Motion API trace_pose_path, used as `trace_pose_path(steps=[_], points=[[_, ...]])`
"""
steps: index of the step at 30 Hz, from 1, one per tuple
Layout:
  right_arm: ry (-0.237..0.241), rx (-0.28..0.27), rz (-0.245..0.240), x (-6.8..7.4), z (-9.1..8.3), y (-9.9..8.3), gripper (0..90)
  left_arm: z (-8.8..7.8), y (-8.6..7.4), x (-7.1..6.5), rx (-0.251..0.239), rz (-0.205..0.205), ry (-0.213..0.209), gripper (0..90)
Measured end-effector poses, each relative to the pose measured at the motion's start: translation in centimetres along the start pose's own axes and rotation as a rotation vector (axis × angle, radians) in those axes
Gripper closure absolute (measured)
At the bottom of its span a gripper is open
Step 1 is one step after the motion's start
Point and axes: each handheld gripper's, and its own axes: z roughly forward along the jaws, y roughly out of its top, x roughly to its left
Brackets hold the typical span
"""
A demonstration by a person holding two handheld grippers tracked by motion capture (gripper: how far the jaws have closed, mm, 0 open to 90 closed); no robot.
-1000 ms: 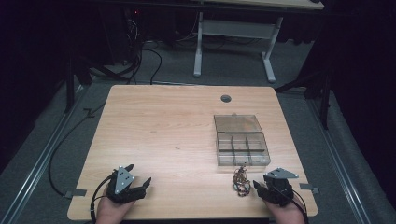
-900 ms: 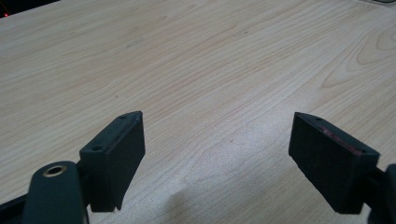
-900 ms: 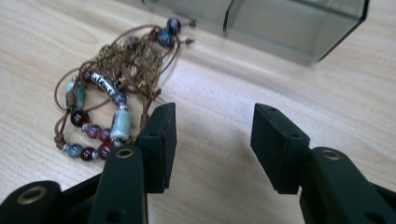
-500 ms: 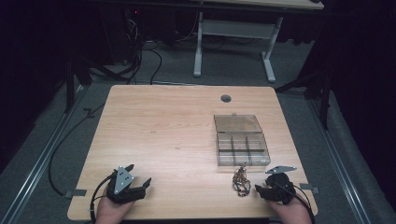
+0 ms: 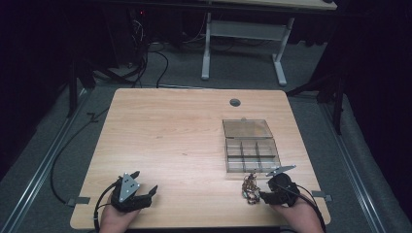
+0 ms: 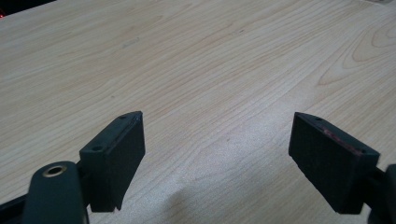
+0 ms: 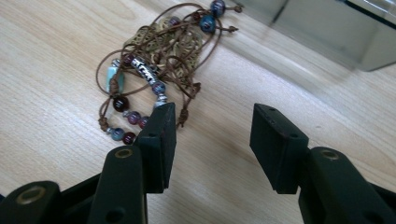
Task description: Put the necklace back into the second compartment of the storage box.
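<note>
Nearest the person, at the front edge of the wooden worktop [image 5: 170, 141], the left gripper [image 5: 141, 191] rests with its jaws spread wide over bare wood, while the right gripper [image 5: 263, 195] sits at the front right with its jaws parted and nothing between them. Just beside the right gripper, on its left, lies a tangle of brown cord and coloured beads, the beaded bracelets [image 7: 154, 70], apart from the jaws' gap. Farther back stands a clear compartment box [image 5: 251, 154], its lid [image 5: 247, 128] laid open behind it, and beyond that a small grommet hole [image 5: 235, 102].
</note>
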Motion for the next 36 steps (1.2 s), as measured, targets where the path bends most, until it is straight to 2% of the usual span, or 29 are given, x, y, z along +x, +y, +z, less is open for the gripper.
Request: trace_pose_path(steps=[6,11,13,17,25,26,27,28,29,30,31,33,36], points=[[0.01,0.057,-0.028,0.5,0.0,0.9,49.1,0.0,0.0,0.0,0.002,0.003,-0.005,18.8],[0.02,0.1,-0.028,0.7,0.0,1.4,47.1,0.0,0.0,0.0,0.003,0.004,-0.009,18.8],[0.042,0.116,-0.022,0.7,0.2,1.8,45.4,0.0,0.0,0.0,0.003,0.004,-0.011,18.8],[0.066,0.12,-0.024,0.9,0.3,2.6,43.0,0.0,0.0,0.0,0.004,0.005,-0.014,18.8],[0.062,0.118,-0.046,1.2,0.9,3.6,43.1,0.0,0.0,0.0,0.004,0.004,-0.015,18.8],[0.053,0.098,-0.058,1.3,0.7,3.9,48.3,0.0,0.0,0.0,0.004,0.004,-0.015,18.8],[0.053,0.098,-0.058,1.3,0.7,3.9,48.3,0.0,0.0,0.0,0.005,0.004,-0.016,18.8],[0.05,0.084,-0.067,1.4,0.6,4.3,56.4,0.0,0.0,0.0,0.006,0.006,-0.017,18.8],[0.05,0.084,-0.067,1.4,0.6,4.3,56.4,0.0,0.0,0.0,0.006,0.006,-0.017,18.8],[0.047,0.076,-0.08,1.5,0.6,4.6,66.2,0.0,0.0,0.0,0.008,0.007,-0.018,18.8],[0.043,0.073,-0.094,1.6,0.6,4.8,70.5,0.0,0.0,0.0,0.01,0.008,-0.019,18.8],[0.04,0.073,-0.118,1.9,0.9,5.2,79.7,0.0,0.0,0.0,0.01,0.008,-0.019,18.8],[0.035,0.088,-0.144,2.2,1.7,5.7,87.6,0.0,0.0,0.0,0.01,0.009,-0.021,18.8]])
